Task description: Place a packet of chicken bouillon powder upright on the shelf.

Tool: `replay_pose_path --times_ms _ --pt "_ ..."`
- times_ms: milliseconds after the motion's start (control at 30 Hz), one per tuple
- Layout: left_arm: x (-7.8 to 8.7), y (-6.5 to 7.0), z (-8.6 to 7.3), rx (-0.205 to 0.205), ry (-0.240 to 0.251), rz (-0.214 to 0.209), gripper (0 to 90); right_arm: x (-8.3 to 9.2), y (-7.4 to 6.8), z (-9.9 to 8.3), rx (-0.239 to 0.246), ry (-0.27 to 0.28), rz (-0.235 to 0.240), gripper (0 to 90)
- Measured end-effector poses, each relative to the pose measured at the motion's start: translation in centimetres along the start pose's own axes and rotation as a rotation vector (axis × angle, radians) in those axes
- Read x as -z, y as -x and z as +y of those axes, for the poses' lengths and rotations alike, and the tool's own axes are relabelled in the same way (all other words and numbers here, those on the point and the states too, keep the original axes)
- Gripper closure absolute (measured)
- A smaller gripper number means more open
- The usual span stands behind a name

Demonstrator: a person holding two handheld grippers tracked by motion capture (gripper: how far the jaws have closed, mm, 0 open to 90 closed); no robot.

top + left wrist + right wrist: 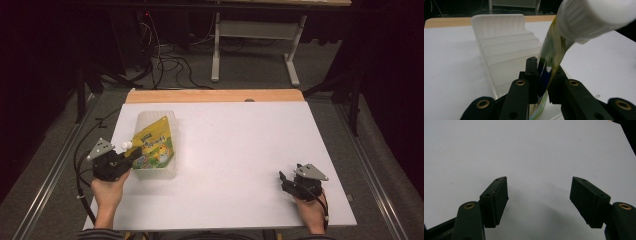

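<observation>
Pouch: yellow-green spouted pouch (157,145) with a white screw cap (126,145), lying in the clear plastic tray (167,173) near the left edge of the white table (240,150); the cap end points toward the left claw
Tray: translucent, ribbed inside, standing on the table's left part, just in front of the left hand (107,192); in the left gripper view its stepped wall (499,42) rises behind the jaws
Left claw (131,156): jaws stand only a narrow gap apart, with the pouch's flat edge (549,65) running between them just below the cap (594,17); the pads (532,75) lie close on both sides of the film, but a slit of space shows, so the grip looks slack rather than pinching
Left claw, contact: whether either pad actually touches the pouch cannot be told for sure
Right claw (285,182): spread wide, nothing between the jaws, in the right hand (312,210) low over the table's near right part, well apart from pouch and tray
Right claw, close view: both pads (499,200) hang over bare white table (536,150)
</observation>
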State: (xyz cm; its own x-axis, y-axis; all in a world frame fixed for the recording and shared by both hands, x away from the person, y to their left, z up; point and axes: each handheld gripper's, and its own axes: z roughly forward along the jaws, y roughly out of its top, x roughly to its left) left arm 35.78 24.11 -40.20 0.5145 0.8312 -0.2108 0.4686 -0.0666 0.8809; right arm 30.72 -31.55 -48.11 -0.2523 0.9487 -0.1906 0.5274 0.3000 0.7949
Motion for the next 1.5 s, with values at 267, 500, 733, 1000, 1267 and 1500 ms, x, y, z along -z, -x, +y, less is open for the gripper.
replay_pose_path --times_ms 267,500,733,1000,1267,1500 --pt "0.9 0.2 -0.3 -0.018 0.024 0.039 71.1 0.0 -0.1 0.0 0.0 -0.008 -0.001 31.5" --pt "1.6 0.4 -0.6 -0.009 0.043 0.084 63.1 0.0 0.0 0.0 -0.001 -0.005 0.0 31.4" --pt "2.6 1.1 -0.9 -0.032 0.053 0.121 57.8 0.0 0.0 0.0 -0.002 -0.001 0.003 31.7" --pt "4.1 2.2 -1.5 -0.052 0.08 0.144 54.2 0.1 0.2 0.0 -0.016 0.009 0.016 32.1" --pt "5.2 3.4 -2.1 -0.063 0.096 0.138 54.0 0.3 0.7 -0.1 -0.064 0.026 0.067 34.3" --pt "5.3 4.4 -2.4 -0.083 0.095 0.125 54.1 0.4 1.0 -0.2 -0.075 0.035 0.094 34.0"
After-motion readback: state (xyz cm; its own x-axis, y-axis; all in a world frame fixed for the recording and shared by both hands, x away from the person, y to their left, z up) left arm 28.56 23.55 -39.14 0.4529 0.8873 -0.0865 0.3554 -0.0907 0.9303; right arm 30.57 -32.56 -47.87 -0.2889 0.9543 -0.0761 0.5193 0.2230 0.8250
